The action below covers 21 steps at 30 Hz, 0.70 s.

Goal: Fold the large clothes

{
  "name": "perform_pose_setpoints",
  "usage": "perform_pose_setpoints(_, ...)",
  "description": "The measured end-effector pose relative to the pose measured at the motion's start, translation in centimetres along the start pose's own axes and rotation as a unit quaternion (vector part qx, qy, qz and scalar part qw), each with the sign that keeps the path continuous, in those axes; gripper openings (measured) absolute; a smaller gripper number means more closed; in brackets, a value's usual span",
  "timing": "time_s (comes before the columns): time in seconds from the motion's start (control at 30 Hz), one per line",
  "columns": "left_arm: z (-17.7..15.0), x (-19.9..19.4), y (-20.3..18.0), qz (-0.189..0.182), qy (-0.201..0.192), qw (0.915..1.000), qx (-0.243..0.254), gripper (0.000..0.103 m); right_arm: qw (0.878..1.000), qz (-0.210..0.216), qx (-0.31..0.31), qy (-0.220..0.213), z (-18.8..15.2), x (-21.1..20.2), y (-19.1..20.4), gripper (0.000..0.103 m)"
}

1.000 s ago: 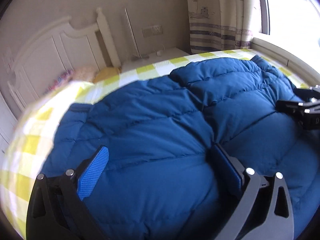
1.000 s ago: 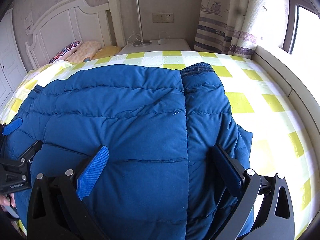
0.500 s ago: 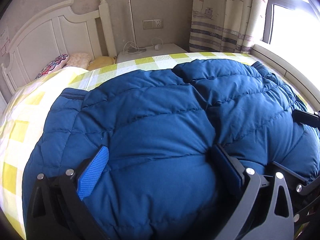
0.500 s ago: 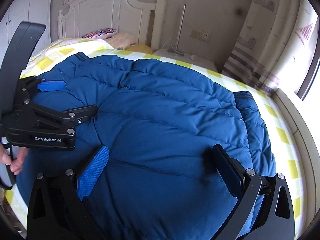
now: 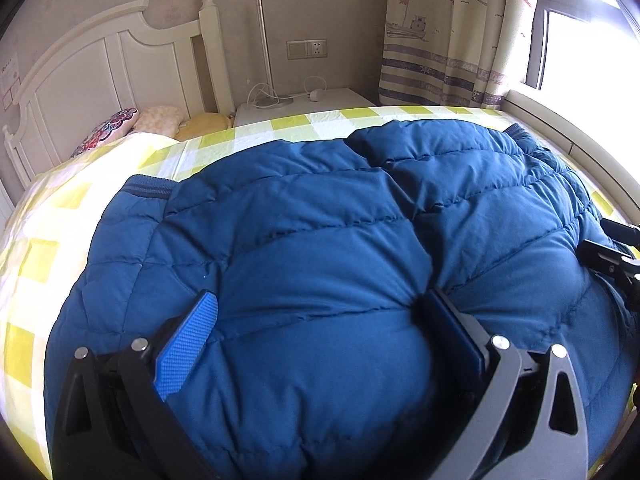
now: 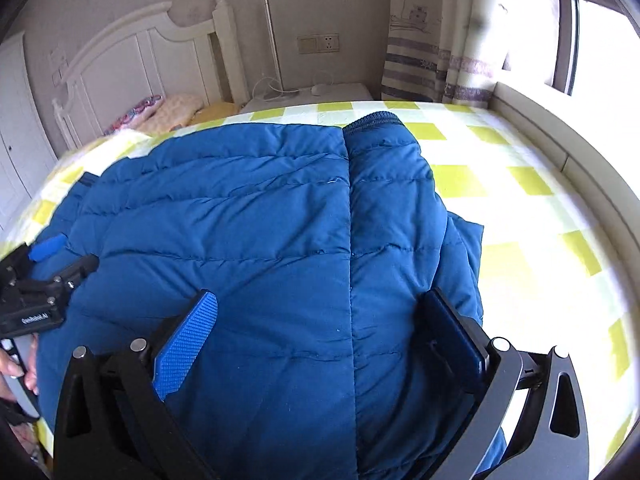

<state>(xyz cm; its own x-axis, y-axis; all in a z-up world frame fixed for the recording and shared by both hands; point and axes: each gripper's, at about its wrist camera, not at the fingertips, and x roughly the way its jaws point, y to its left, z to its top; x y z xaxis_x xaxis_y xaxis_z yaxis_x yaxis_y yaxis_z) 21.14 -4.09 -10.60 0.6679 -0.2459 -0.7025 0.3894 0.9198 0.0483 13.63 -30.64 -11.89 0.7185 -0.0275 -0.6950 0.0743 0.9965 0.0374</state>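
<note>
Lying spread over the bed, the jacket fills the space ahead of and under both claws. The left claw is wide, its blue pad at one side and dark pad at the other, both pressed onto the puffy quilted fabric with a bulge of it rising between the fingers; whether any cloth is truly pinched I cannot tell. The right claw is also wide and rests on the jacket, straddling a long seam that runs straight ahead from it to a ribbed cuff at the far end. To the right of that claw the jacket's edge drops onto the yellow-checked sheet. In the right wrist view the left claw shows at the far left, with a hand behind it. Beyond both claws stand a white headboard, pillows, a nightstand with a lamp, and a curtain to the far right.
</note>
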Motion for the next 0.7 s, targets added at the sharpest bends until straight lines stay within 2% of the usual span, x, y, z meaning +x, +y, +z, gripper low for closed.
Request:
perform_pose_setpoints(0.07,-0.1,-0.3,0.0,0.009,-0.003,1.0,-0.002,0.101,1.0,-0.005,0.003,0.003,0.0,-0.5,0.2,0.098)
perform_pose_setpoints(0.1,-0.3,-1.0,0.1,0.026,-0.009,0.9996,-0.004,0.101,1.0,-0.011,0.005,0.001,0.0,-1.0,0.2,0.098)
perform_pose_setpoints(0.17,-0.8,-2.4,-0.3,0.046,-0.02,0.9988,-0.002,0.101,1.0,0.003,-0.01,-0.017,-0.2,-2.4,0.7,0.098)
perform_pose_setpoints(0.3,-2.7,-5.1,-1.5,0.059,-0.022,0.998,0.009,0.101,0.992,0.036,-0.112,-0.047,-1.4,-4.9,5.4,0.098)
perform_pose_setpoints(0.37,-3.8,-5.1,-1.5,0.069,-0.019,0.9974,0.004,0.101,0.985,0.023,-0.168,-0.028,-2.7,-4.3,8.1,0.098)
perform_pose_setpoints(0.4,-4.2,-5.0,-1.2,0.066,-0.022,0.9976,-0.002,0.101,0.984,0.015,-0.176,-0.023,-3.3,-3.6,8.8,0.098)
perform_pose_setpoints(0.47,-4.3,-4.7,-0.6,0.052,-0.013,0.9985,-0.014,0.101,0.987,0.031,-0.157,-0.027,-3.8,-2.8,8.4,0.099)
perform_pose_setpoints(0.53,-4.3,-4.7,-0.9,0.057,-0.014,0.9983,-0.005,0.101,0.987,0.045,-0.152,-0.023,-3.8,-2.5,7.9,0.099)
perform_pose_setpoints(0.6,-4.4,-5.2,-0.8,0.056,-0.011,0.9984,-0.005,0.101,0.986,0.041,-0.158,-0.016,-3.6,-3.0,7.8,0.098)
perform_pose_setpoints(0.7,-4.7,-7.0,1.6,0.052,-0.014,0.9978,-0.04,0.101,0.989,0.034,-0.142,-0.011,-3.1,-3.8,6.0,0.098)
